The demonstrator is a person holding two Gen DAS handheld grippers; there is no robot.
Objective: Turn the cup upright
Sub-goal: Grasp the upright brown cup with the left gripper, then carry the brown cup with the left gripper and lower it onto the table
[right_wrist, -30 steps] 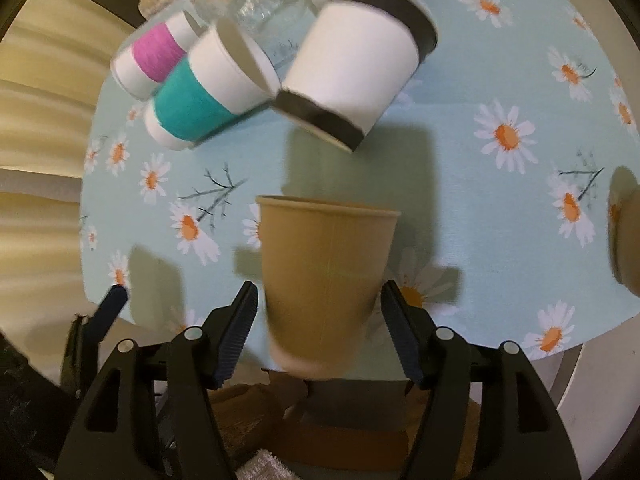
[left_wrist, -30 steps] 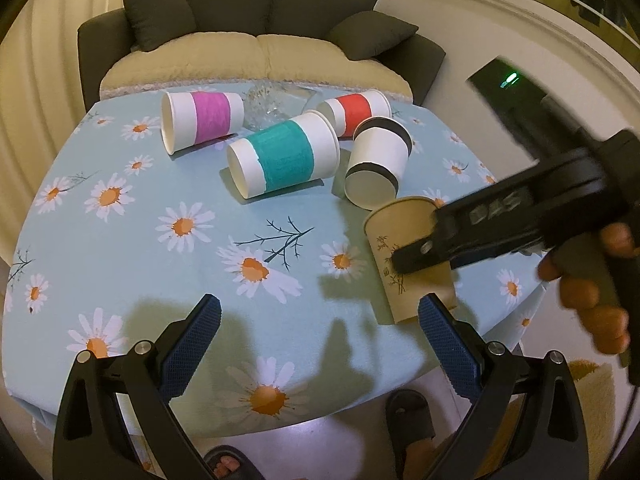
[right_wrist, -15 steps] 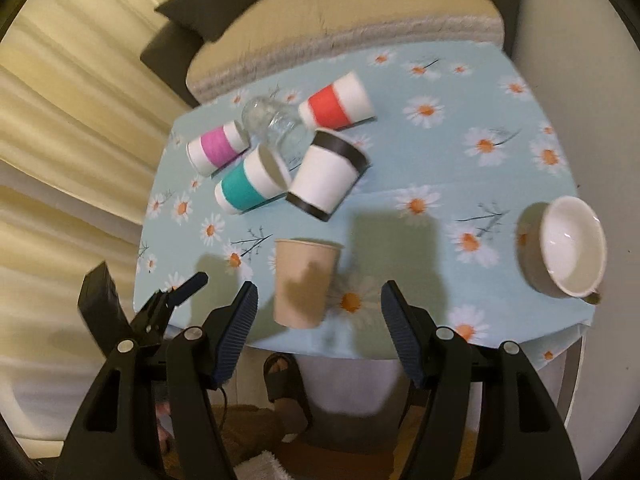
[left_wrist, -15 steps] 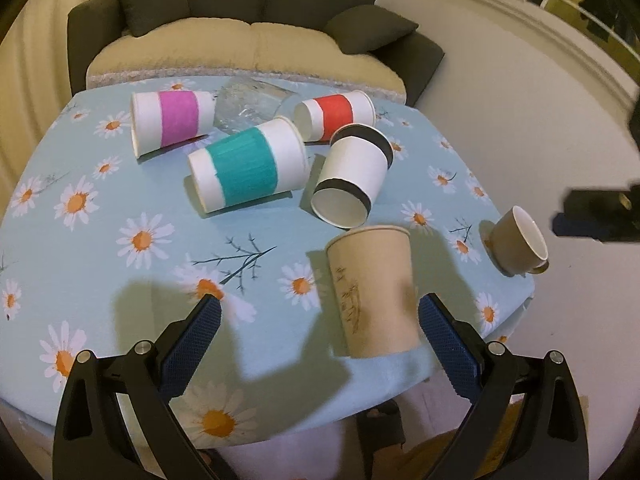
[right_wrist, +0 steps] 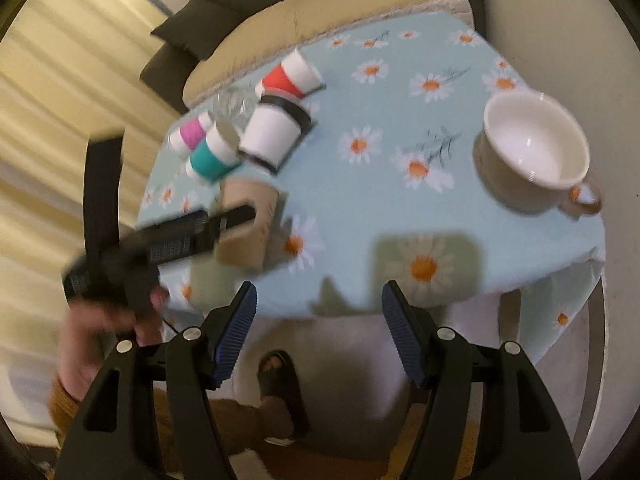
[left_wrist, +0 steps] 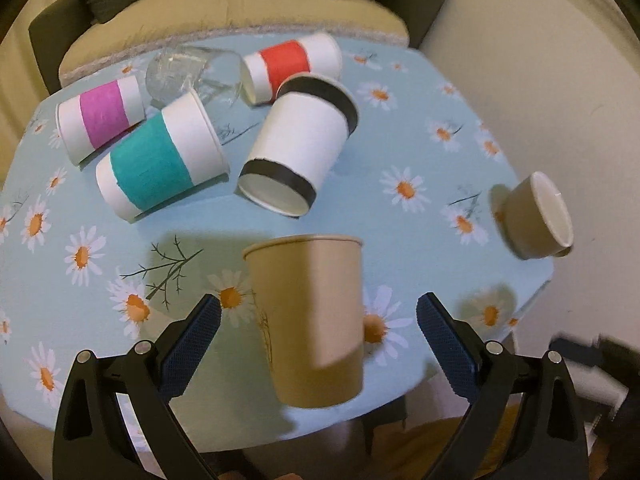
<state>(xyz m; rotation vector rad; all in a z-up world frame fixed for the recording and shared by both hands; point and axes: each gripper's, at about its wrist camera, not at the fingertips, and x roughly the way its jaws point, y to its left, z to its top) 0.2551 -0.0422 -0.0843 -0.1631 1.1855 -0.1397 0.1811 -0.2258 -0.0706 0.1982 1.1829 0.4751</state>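
Note:
A plain brown paper cup [left_wrist: 310, 316] stands near the table's front edge, rim up. My left gripper [left_wrist: 316, 340] is open with its blue pads on either side of the cup, apart from it. The right wrist view shows the same cup [right_wrist: 250, 226] blurred behind the left gripper's fingers [right_wrist: 188, 236]. My right gripper [right_wrist: 318, 328] is open and empty, back beyond the table's front edge. A tan mug [right_wrist: 534, 152] with a white inside lies tilted at the right edge; it also shows in the left wrist view [left_wrist: 534, 216].
Several paper cups lie on their sides at the back: pink-banded [left_wrist: 98, 120], teal-banded [left_wrist: 160, 162], red-banded [left_wrist: 290, 66], black-banded [left_wrist: 300, 148]. A clear glass [left_wrist: 188, 74] lies among them. The daisy tablecloth [left_wrist: 420, 128] covers the table. A sofa [left_wrist: 240, 4] stands behind.
My left gripper has closed in on the brown cup, which now sits between its pads. My right gripper has pulled back and swung right, toward the mug.

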